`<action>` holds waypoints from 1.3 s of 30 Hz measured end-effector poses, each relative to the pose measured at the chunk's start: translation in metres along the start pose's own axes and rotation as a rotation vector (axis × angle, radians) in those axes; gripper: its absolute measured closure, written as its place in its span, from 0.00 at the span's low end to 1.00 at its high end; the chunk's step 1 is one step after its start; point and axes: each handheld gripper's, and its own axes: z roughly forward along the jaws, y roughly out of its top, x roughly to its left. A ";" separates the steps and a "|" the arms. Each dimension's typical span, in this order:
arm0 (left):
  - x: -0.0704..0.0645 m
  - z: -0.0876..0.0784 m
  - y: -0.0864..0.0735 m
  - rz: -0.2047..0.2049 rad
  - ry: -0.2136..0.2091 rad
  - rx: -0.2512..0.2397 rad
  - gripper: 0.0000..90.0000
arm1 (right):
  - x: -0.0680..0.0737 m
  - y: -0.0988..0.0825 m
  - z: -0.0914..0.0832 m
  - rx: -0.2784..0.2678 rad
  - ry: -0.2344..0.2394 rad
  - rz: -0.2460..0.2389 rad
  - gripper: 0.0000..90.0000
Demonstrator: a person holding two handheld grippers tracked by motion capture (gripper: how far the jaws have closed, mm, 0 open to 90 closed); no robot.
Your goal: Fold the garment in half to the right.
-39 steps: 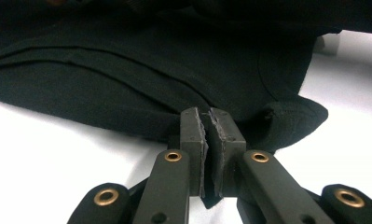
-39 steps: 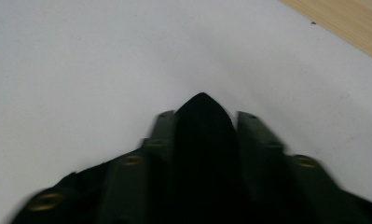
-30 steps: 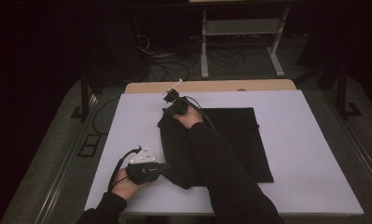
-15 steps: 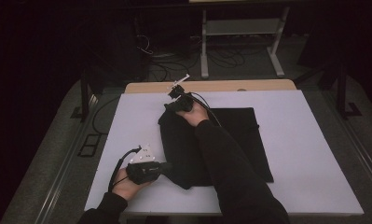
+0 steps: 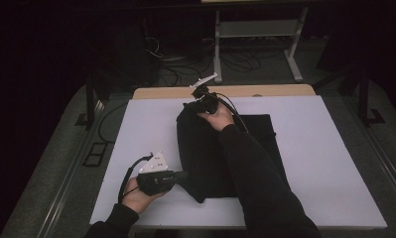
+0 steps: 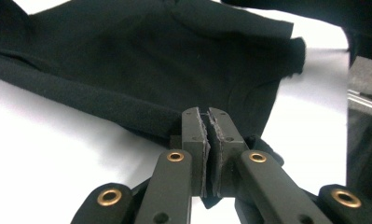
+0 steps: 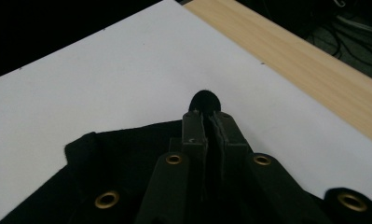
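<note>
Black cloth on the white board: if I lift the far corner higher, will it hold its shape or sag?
The cloth will probably sag: it already lies in soft folds and bunches where the right gripper pinches it. It looks thin and light, so it should rise easily. The left gripper clamps the near edge, so the span between may drape rather than slide on the board.

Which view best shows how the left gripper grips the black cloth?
The left gripper view: its jaws are shut on the black cloth's edge. The high view shows the left gripper at the cloth's near corner; the right gripper view shows another corner pinched.
</note>
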 end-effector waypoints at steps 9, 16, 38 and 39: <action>-0.007 0.015 0.024 0.024 -0.038 -0.019 0.95 | -0.015 -0.005 -0.022 -0.044 -0.014 0.019 0.92; -0.013 0.029 0.037 0.046 -0.062 -0.023 0.95 | -0.023 -0.010 -0.034 -0.060 -0.023 0.031 0.92; -0.021 0.059 0.060 0.089 -0.102 -0.020 0.94 | -0.046 -0.025 -0.064 -0.078 -0.063 0.067 0.92; -0.022 0.062 0.062 0.091 -0.107 -0.020 0.95 | -0.047 -0.026 -0.065 -0.079 -0.066 0.067 0.92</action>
